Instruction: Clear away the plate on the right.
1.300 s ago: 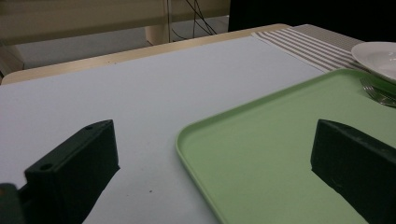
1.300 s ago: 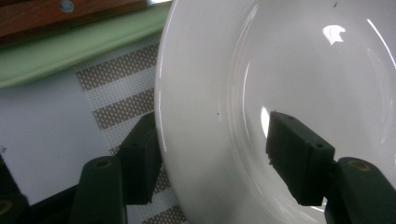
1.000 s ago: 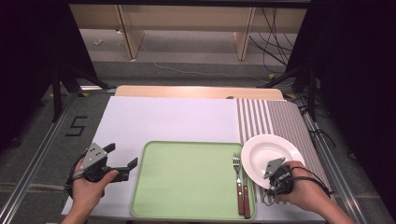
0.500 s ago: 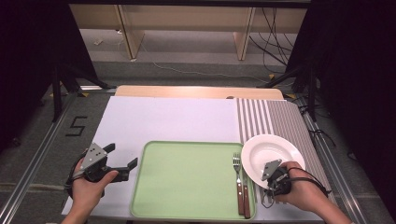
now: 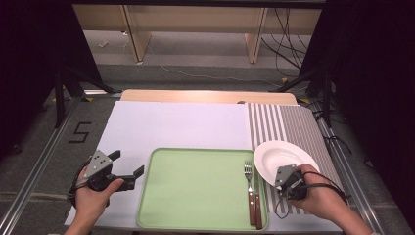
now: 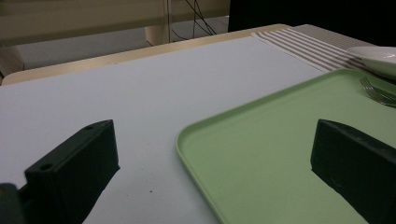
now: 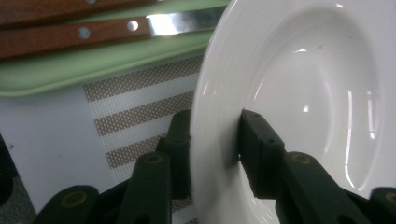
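A white deep plate [image 5: 279, 157] lies on the striped mat [image 5: 284, 125], right of the green tray [image 5: 195, 191]. My right gripper [image 5: 285, 177] has just been closing and is shut on the plate's near rim. In the right gripper view one pad sits under the rim and one on top of the plate [image 7: 303, 93], with the right gripper [image 7: 217, 140] pinching it. A fork [image 5: 248, 171] and a wooden-handled knife [image 5: 257, 200] lie at the tray's right side. My left gripper [image 5: 128, 163] stands open left of the tray, and nothing lies between the jaws of this left gripper [image 6: 212, 135].
The tray [image 6: 280, 140] lies on a white sheet [image 5: 181, 125] over a wooden table [image 5: 205, 95]. The mat [image 7: 135, 107] reaches the table's right edge. The knife [image 7: 116, 30] lies just beyond the plate's rim. The fork [image 6: 376, 91] and plate [image 6: 378, 58] sit far right.
The right gripper's jaws have closed on the plate's near rim and the hand has risen slightly. The left hand and gripper have stayed in place.
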A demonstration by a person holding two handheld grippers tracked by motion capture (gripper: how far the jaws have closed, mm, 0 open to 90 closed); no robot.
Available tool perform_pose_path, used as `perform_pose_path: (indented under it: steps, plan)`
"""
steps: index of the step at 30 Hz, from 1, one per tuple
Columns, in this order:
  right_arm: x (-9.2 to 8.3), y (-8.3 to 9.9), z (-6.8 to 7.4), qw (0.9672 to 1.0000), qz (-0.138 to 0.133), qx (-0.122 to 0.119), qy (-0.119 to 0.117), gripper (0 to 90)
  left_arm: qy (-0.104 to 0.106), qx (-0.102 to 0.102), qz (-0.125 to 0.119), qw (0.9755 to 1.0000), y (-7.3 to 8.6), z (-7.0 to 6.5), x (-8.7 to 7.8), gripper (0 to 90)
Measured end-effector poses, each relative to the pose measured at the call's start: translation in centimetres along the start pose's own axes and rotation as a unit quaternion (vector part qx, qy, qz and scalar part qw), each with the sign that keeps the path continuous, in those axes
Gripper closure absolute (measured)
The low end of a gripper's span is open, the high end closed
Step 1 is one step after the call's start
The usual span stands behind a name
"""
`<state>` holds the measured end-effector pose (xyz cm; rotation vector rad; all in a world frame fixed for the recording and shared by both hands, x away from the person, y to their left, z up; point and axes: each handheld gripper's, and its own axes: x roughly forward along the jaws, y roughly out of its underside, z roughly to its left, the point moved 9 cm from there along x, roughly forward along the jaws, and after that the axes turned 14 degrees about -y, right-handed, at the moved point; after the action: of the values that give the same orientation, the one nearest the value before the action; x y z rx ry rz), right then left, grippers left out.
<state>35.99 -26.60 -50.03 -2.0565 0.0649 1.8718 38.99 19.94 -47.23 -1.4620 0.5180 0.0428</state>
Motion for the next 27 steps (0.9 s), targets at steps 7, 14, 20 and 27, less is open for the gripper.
perform_pose_path:
  steps: [7, 14, 20, 27]
  plan:
    - [-2.5, -0.4, -1.4, 0.9994, -0.02, 0.025, 0.011, 74.7, 0.0, -0.001, 0.0, 1.0, 0.0, 0.0, 0.0, 0.5]
    - [-4.1, -0.8, -3.2, 0.9984, -0.022, 0.039, 0.033, 78.7, 0.0, -0.001, -0.001, 1.0, 0.0, 0.1, 0.0, 0.5]
    - [-5.3, -1.4, -4.3, 0.9968, -0.031, 0.05, 0.054, 82.4, 0.0, -0.001, -0.001, 1.0, 0.0, 0.1, 0.0, 0.5]
    - [-6.8, -1.7, -5.6, 0.995, -0.041, 0.066, 0.062, 85.0, 0.0, -0.001, -0.002, 1.0, 0.0, 0.1, 0.0, 0.4]
